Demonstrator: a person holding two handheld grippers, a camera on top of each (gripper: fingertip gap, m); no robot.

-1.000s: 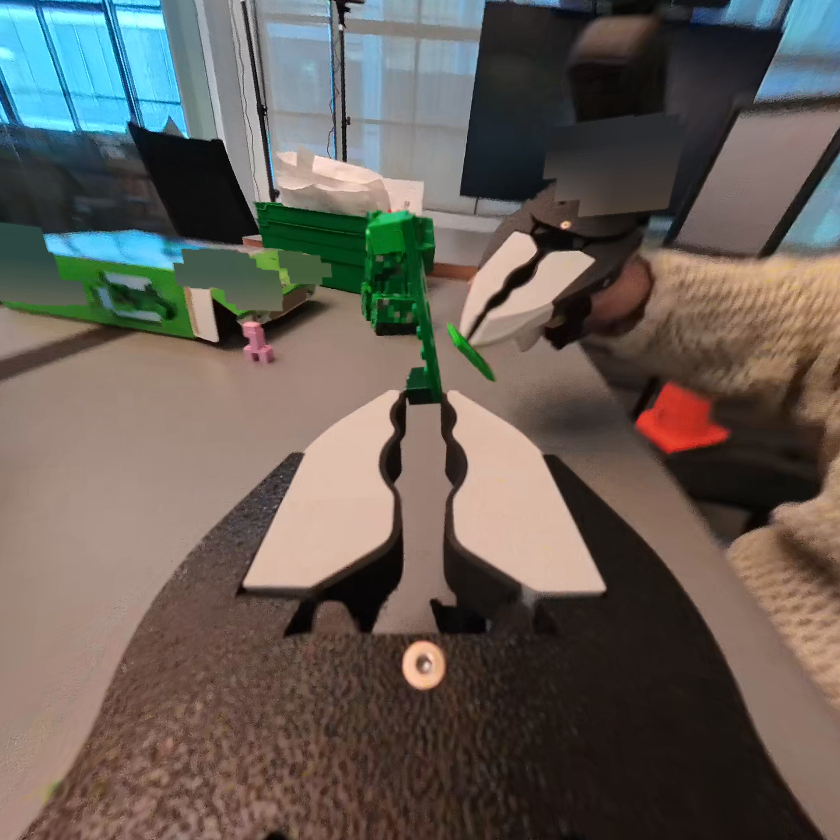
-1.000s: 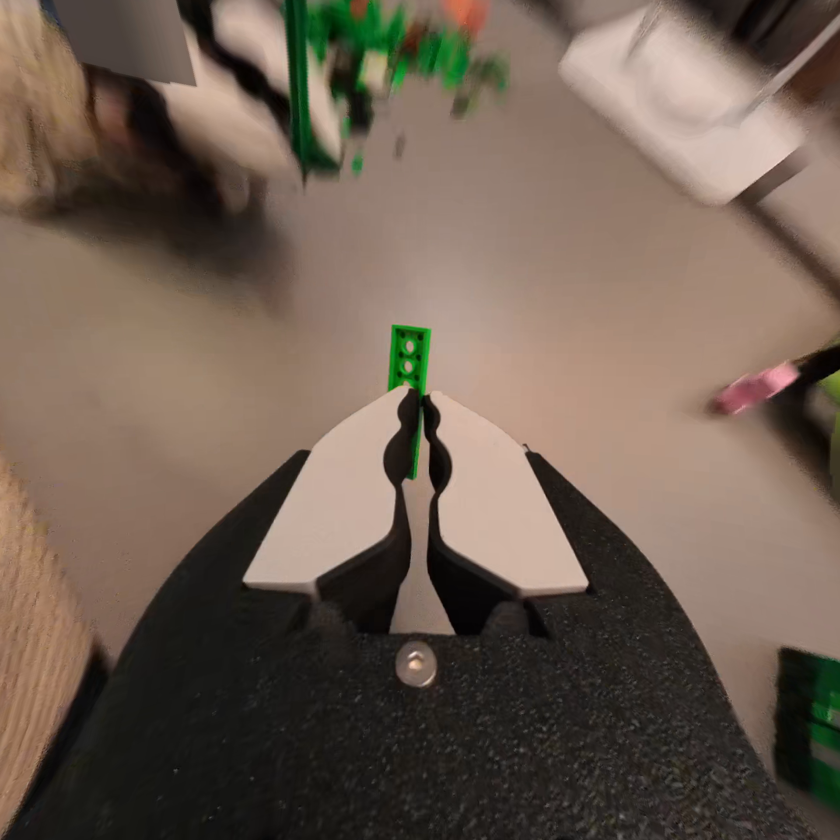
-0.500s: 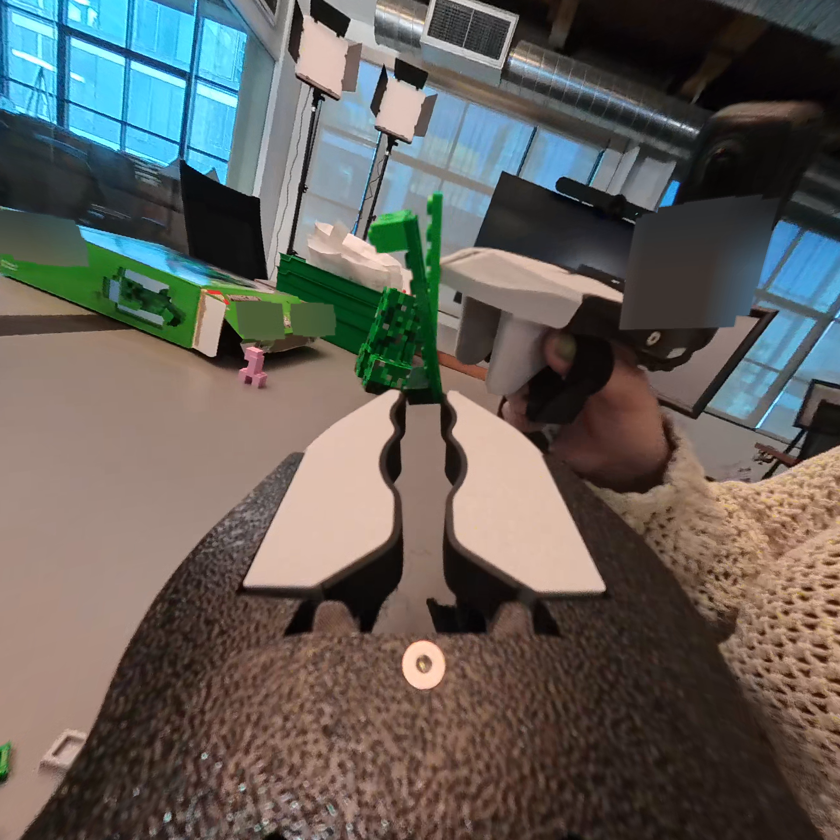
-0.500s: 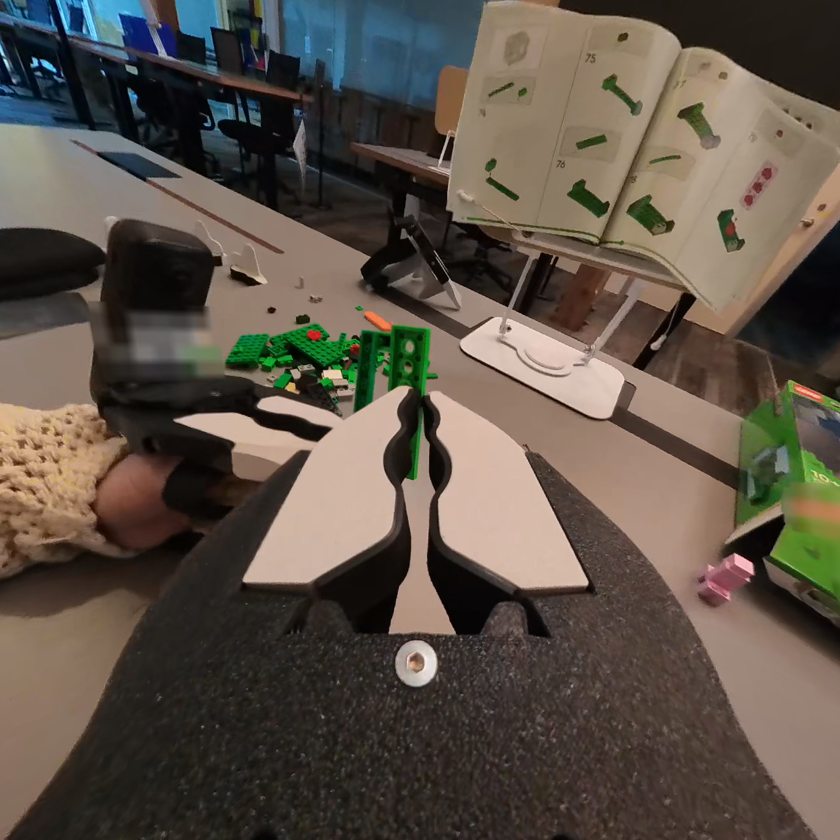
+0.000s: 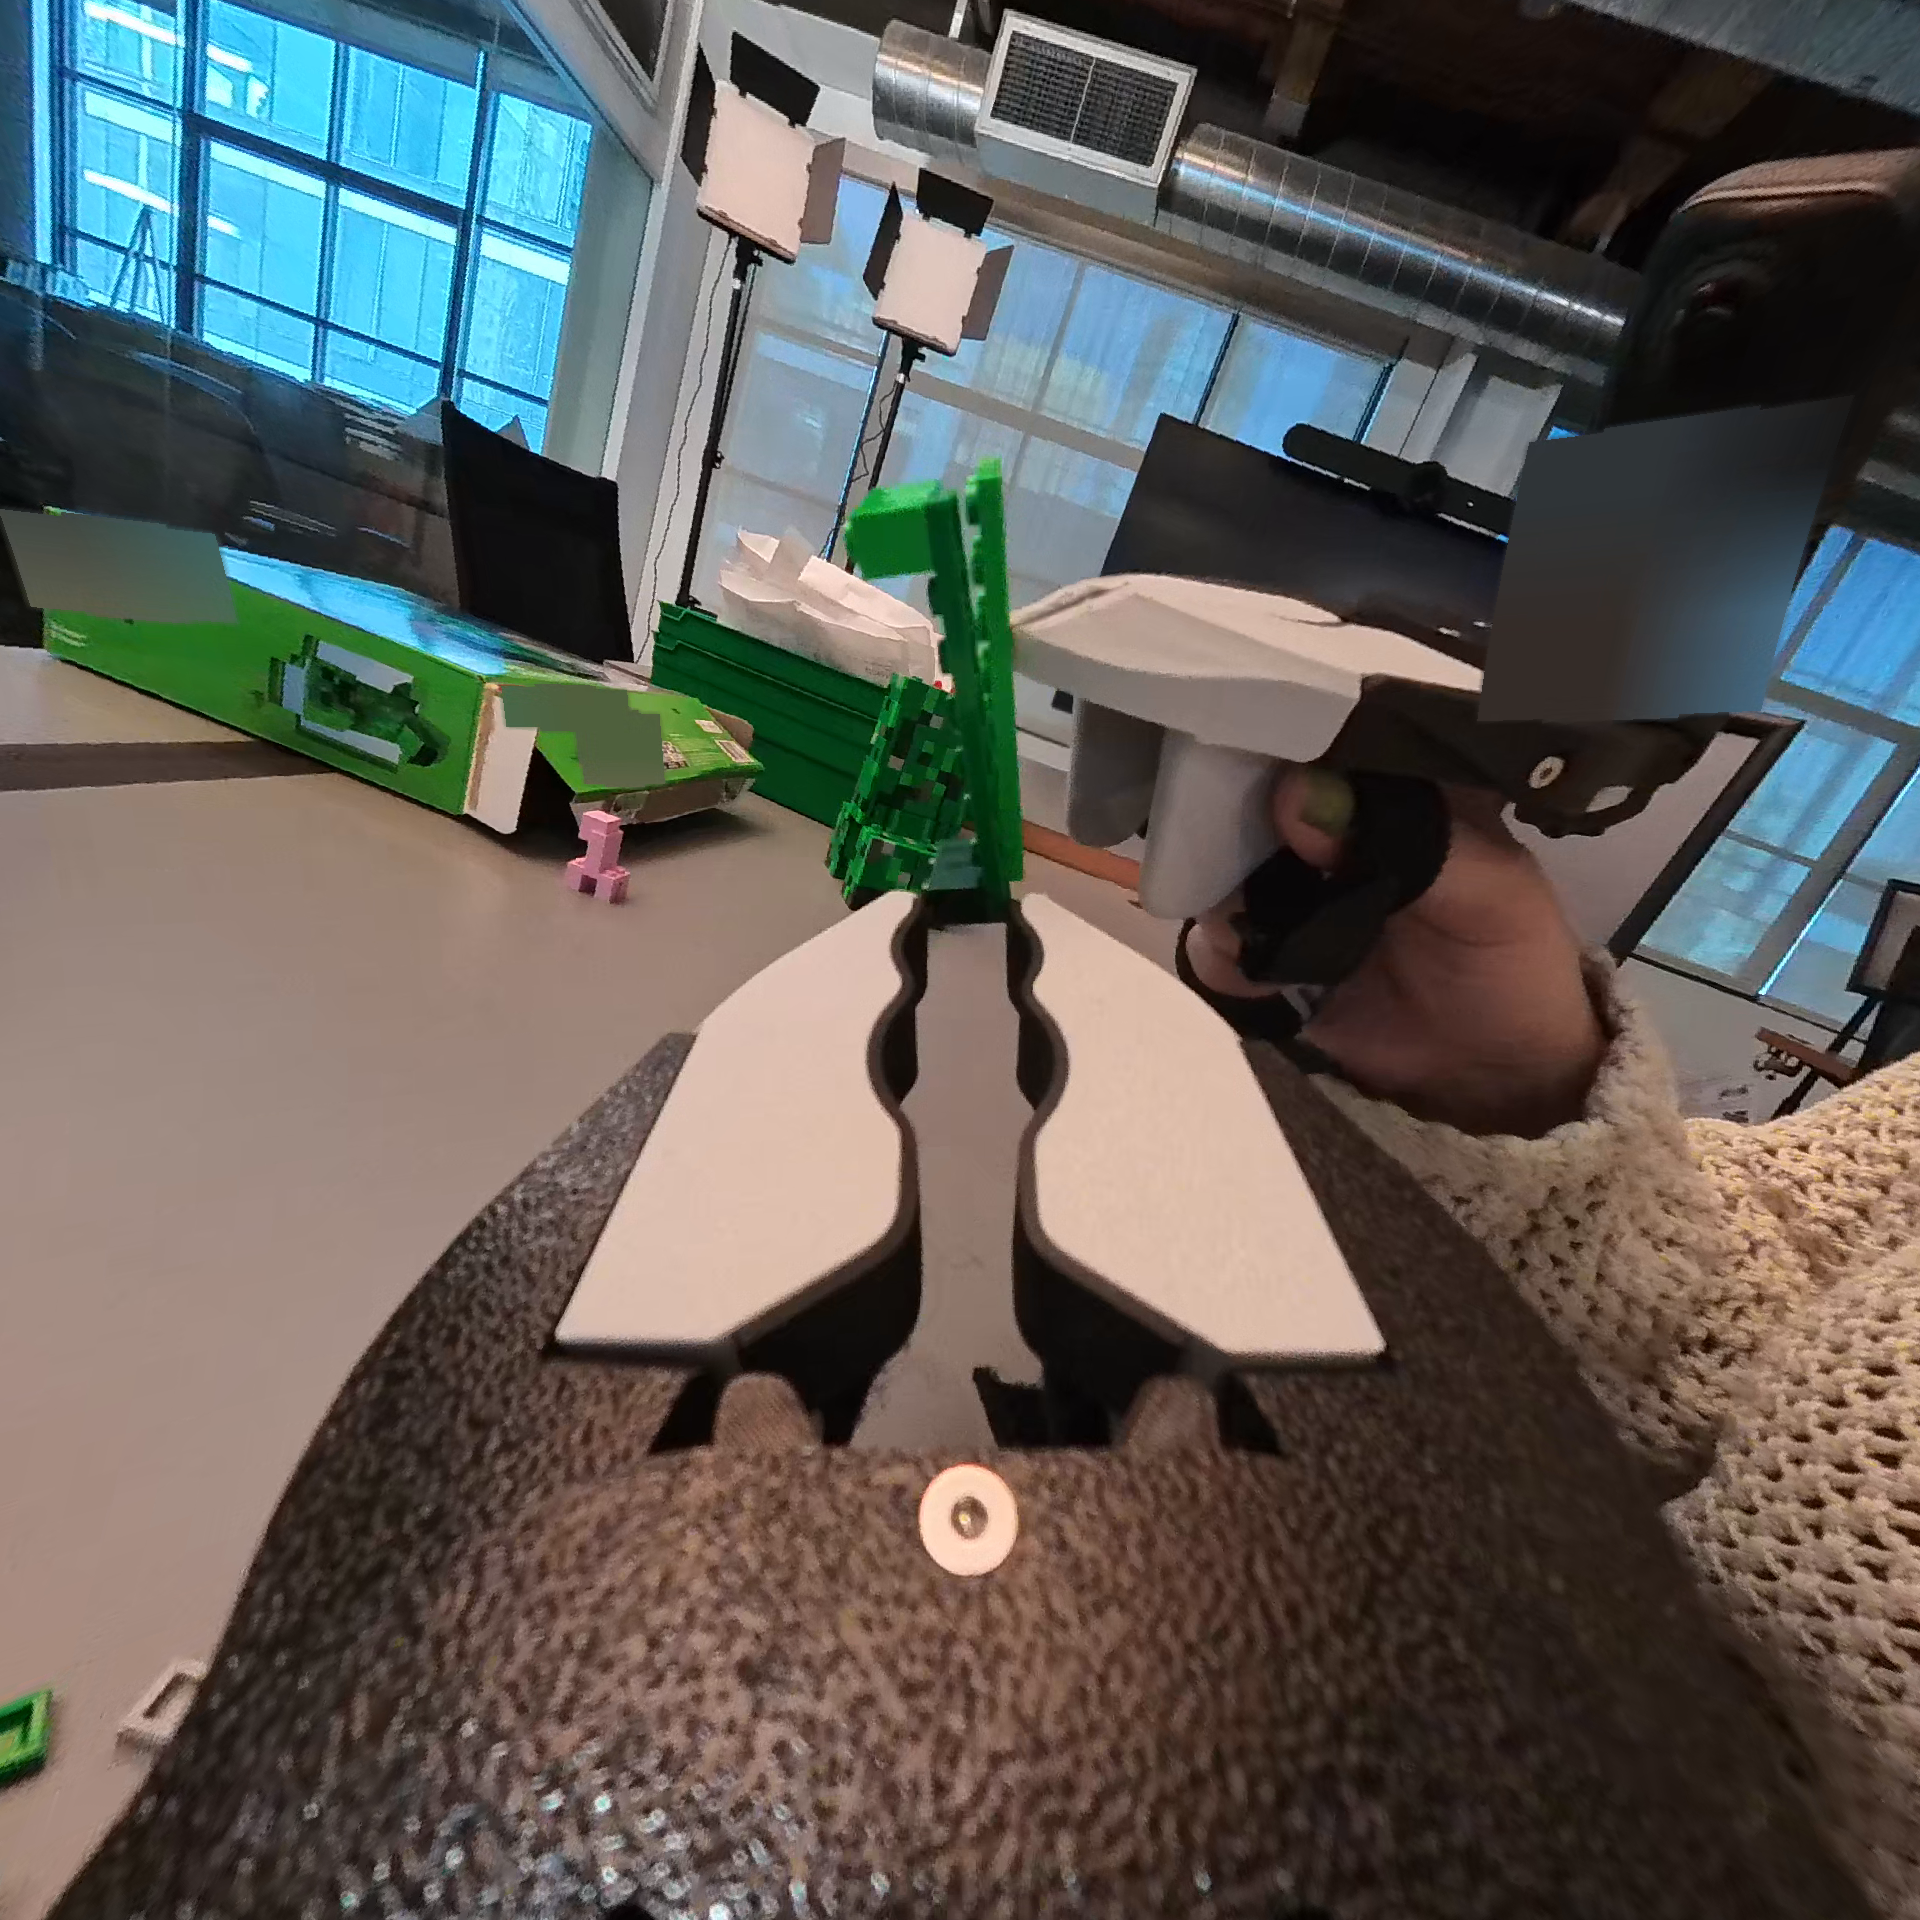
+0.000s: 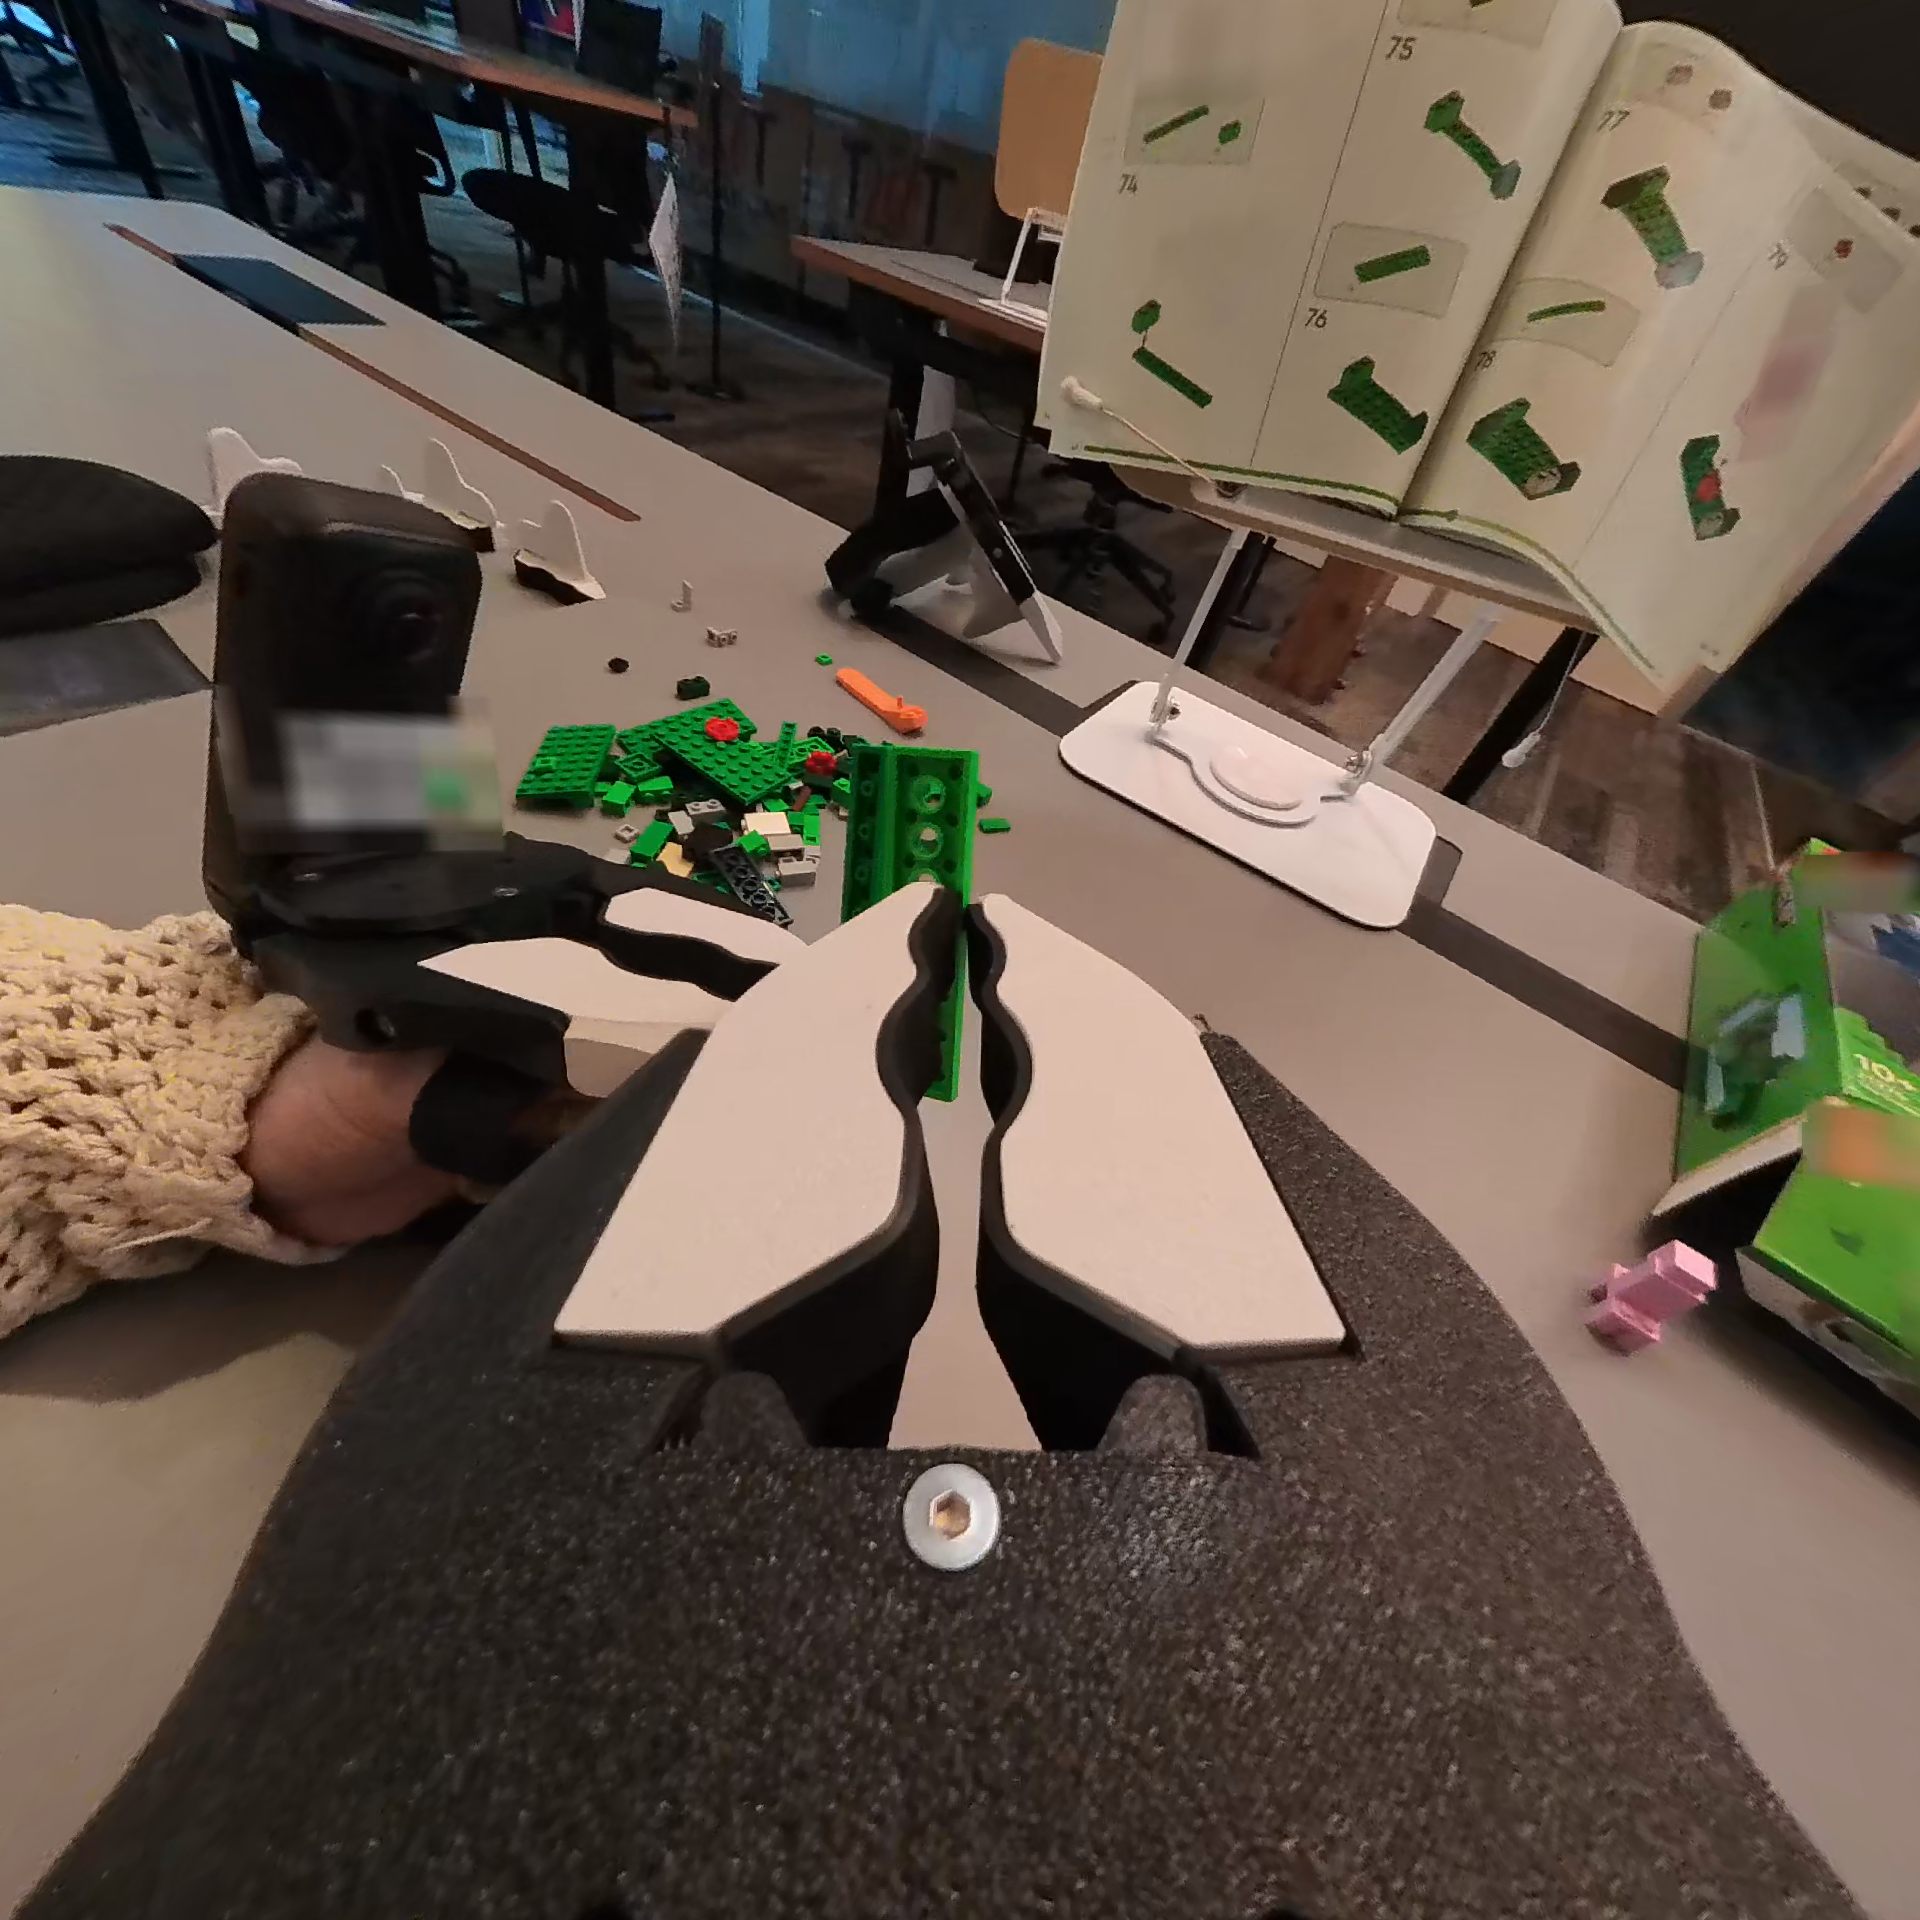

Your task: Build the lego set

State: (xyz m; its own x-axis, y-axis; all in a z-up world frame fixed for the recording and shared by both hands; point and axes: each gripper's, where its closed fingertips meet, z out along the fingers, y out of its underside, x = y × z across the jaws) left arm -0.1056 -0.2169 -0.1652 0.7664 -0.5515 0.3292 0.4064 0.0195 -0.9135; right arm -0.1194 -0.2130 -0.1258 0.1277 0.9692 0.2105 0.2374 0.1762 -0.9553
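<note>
My left gripper [image 5: 968, 914] is shut on the foot of a long green lego assembly [image 5: 951, 644], which stands upright with a green block at its top. My right gripper [image 6: 961, 909] is shut on a thin green plate [image 6: 925, 821] with holes. It holds the plate flat against the assembly's right side [image 5: 995, 623]. In the right wrist view the assembly [image 6: 864, 831] stands just left of the plate, and my left gripper [image 6: 727, 951] reaches in from the left. In the left wrist view my right gripper [image 5: 1029, 634] comes in from the right, held by a hand.
A pile of loose bricks [image 6: 707, 779] and an orange brick separator [image 6: 878, 698] lie behind. An open instruction booklet [image 6: 1351, 260] sits on a white stand [image 6: 1247, 790]. A green box [image 5: 343, 696], a pink figure [image 5: 597, 857] and a pixelated green figure [image 5: 899, 790] are on the grey table. There is about 4 centimetres between the tips of the two grippers. The pink figure [image 5: 597, 857] is about 30 centimetres from both grippers' fingertips. Look for it in the right wrist view [image 6: 1641, 1288] too.
Both grippers have risen and tilted up from the table. The right gripper brought its plate from apart to against the assembly in the left gripper. Both grips are unchanged.
</note>
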